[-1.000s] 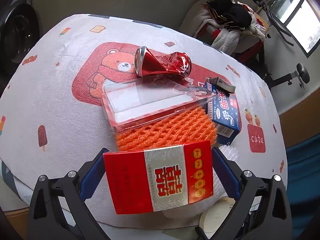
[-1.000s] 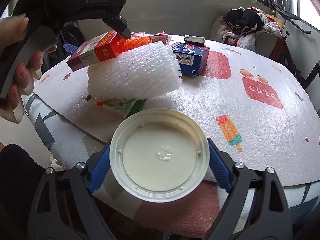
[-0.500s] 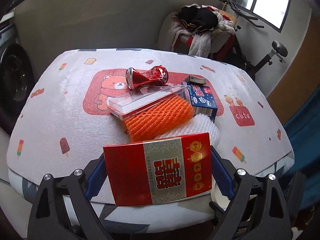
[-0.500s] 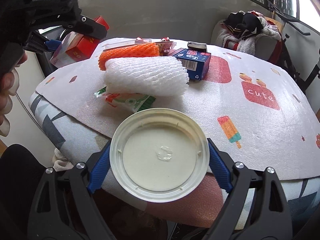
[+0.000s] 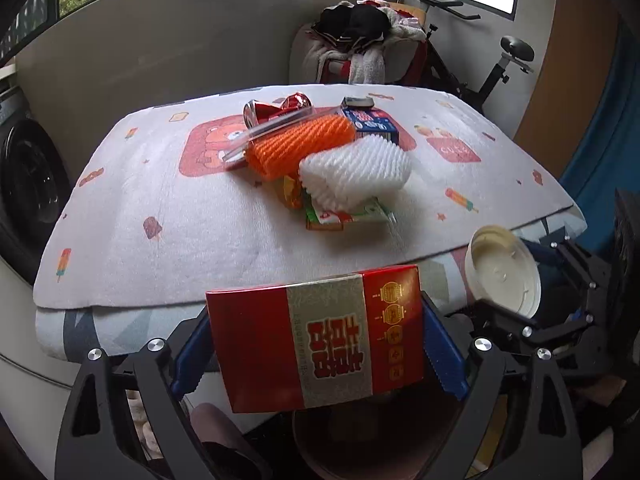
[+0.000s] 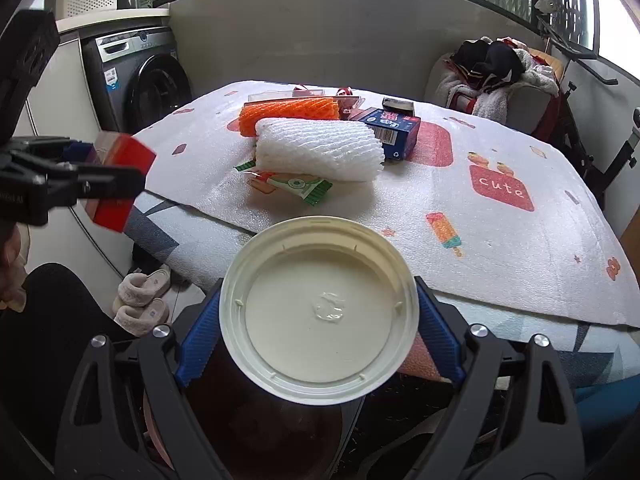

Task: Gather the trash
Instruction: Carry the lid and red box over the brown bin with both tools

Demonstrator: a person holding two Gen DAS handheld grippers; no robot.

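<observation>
My left gripper (image 5: 316, 344) is shut on a red box (image 5: 312, 336) with a silver band, held off the table's front edge (image 5: 240, 300). My right gripper (image 6: 318, 332) is shut on a round white lid (image 6: 320, 312), also in front of the table. Each gripper shows in the other's view: the lid (image 5: 502, 272) at the right, the red box (image 6: 120, 176) at the left. On the table lie an orange foam net (image 5: 296, 144), a white foam net (image 5: 356, 172), a crushed red can (image 5: 276, 108), a clear plastic box (image 5: 272, 128), a blue carton (image 5: 372, 122) and a green wrapper (image 5: 340, 214).
A dark round container (image 6: 260, 420) sits low beneath both grippers. A washing machine (image 6: 136, 80) stands to the left and slippers (image 6: 140, 300) lie on the floor. A chair piled with clothes (image 6: 492, 76) and an exercise bike (image 5: 500, 68) stand behind the table.
Both grippers have pulled back from the table past its front edge, each still holding its item. The left one travelled farther and rolled; the pile of trash now looks farther away.
</observation>
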